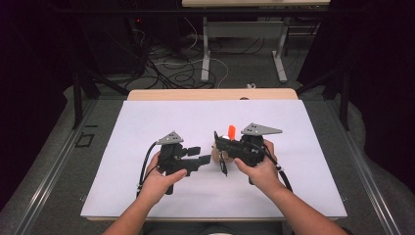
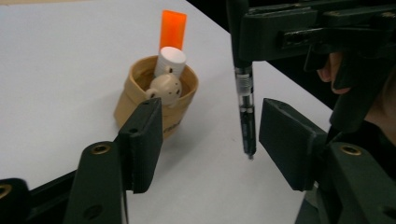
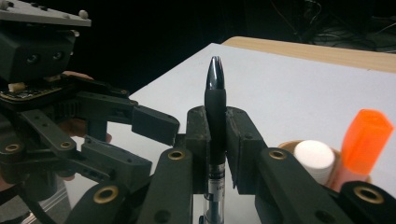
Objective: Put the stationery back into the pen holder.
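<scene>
The right tongs (image 3: 217, 135) are clenched on a black pen (image 3: 215, 100), held upright just beside a tan cup (image 2: 140, 91) of markers mid-tabletop (image 1: 147, 122). The left tongs (image 2: 210, 140) stand released, jaws flanking the pen tip without touching. Bare white surface surrounds the cup, every edge well apart.

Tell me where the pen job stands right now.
Done: the right gripper is clamped on the black pen, lifted off the white table. In hand: the pen hangs tip-down between the left gripper's jaws, which don't touch it, so this looks like a handover. Left: probably getting the pen into the tan cup beside the orange marker.
</scene>
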